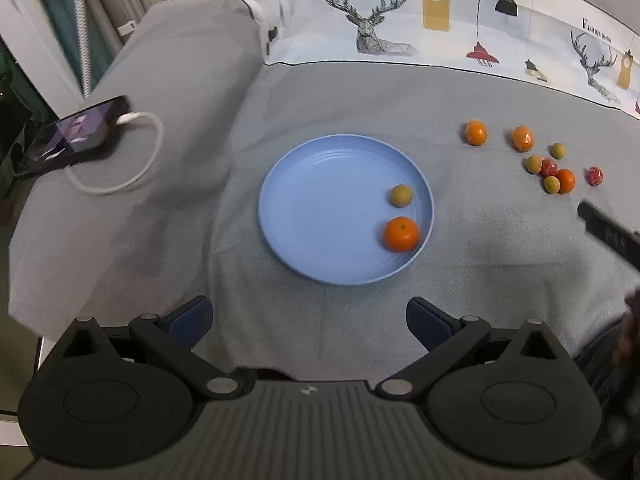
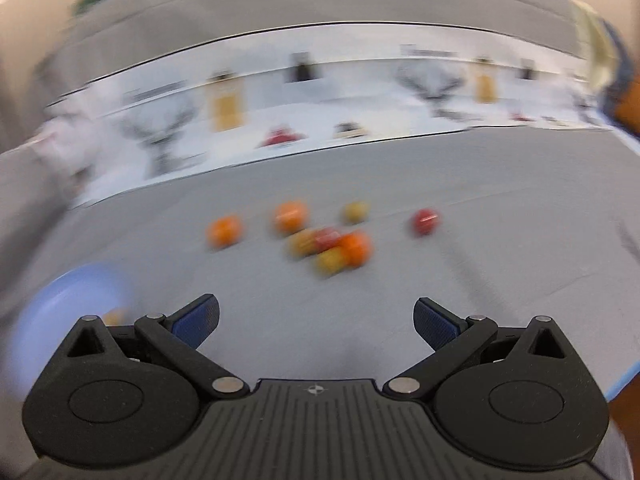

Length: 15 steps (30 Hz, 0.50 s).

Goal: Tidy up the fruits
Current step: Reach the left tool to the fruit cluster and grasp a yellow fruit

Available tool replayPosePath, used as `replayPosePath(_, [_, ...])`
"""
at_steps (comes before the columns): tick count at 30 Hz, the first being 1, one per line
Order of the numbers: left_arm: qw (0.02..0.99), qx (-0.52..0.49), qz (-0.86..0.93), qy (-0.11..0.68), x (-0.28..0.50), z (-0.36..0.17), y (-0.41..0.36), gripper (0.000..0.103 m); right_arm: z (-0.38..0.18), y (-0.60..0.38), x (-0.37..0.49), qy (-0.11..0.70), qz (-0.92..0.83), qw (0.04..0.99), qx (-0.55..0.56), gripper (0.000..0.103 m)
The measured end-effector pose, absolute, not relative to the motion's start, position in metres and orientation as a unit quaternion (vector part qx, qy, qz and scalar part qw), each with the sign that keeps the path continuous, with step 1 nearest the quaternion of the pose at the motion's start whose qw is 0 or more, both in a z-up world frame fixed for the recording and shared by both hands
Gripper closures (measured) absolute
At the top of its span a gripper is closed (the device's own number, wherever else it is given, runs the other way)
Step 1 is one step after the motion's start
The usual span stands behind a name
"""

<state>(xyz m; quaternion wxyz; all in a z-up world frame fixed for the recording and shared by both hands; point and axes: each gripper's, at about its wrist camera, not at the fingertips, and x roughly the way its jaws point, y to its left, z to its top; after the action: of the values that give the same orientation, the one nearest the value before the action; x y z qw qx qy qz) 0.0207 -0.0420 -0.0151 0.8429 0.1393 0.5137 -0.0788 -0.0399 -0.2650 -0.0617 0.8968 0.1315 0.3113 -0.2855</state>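
Observation:
A blue plate [image 1: 320, 208] lies on the grey cloth and holds one orange [image 1: 401, 234] and one brown-green longan [image 1: 401, 195] at its right side. Several loose fruits lie to the right: oranges [image 1: 475, 132], longans [image 1: 533, 163] and small red fruits [image 1: 595, 175]. My left gripper [image 1: 310, 320] is open and empty, just in front of the plate. My right gripper [image 2: 316, 318] is open and empty, in front of the blurred fruit cluster [image 2: 332, 246]; the plate [image 2: 60, 312] shows at its left. One finger of the right gripper [image 1: 608, 232] shows at the left view's right edge.
A phone [image 1: 72, 136] with a white cable [image 1: 136, 152] lies on the cloth at the left. A printed white sheet [image 1: 440, 24] runs along the back. The right wrist view is motion-blurred.

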Motion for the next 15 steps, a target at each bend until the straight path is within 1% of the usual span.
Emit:
replayPosePath(5, [0.83, 0.138, -0.088, 0.533, 0.04, -0.018, -0.072, 0.0, -0.106, -0.336, 0.004, 0.32, -0.335, 0.875, 0.138, 0.001])
replayPosePath(8, [0.827, 0.152, -0.088, 0.534, 0.047, -0.023, -0.09, 0.0, -0.124, -0.353, 0.022, 0.324, -0.341, 0.873, 0.13, 0.001])
replayPosePath(10, [0.824, 0.164, -0.088, 0.535, 0.051, -0.028, -0.102, 0.0, -0.136, -0.362, 0.031, 0.331, -0.337, 0.873, 0.125, 0.005])
replayPosePath(14, [0.817, 0.183, -0.092, 0.539, 0.062, -0.041, -0.128, 0.0, -0.145, -0.367, 0.034, 0.32, -0.297, 0.89, 0.132, 0.008])
replayPosePath(15, [0.816, 0.188, -0.094, 0.538, 0.064, -0.044, -0.136, 0.0, -0.146, -0.366, 0.034, 0.32, -0.291, 0.892, 0.131, 0.011])
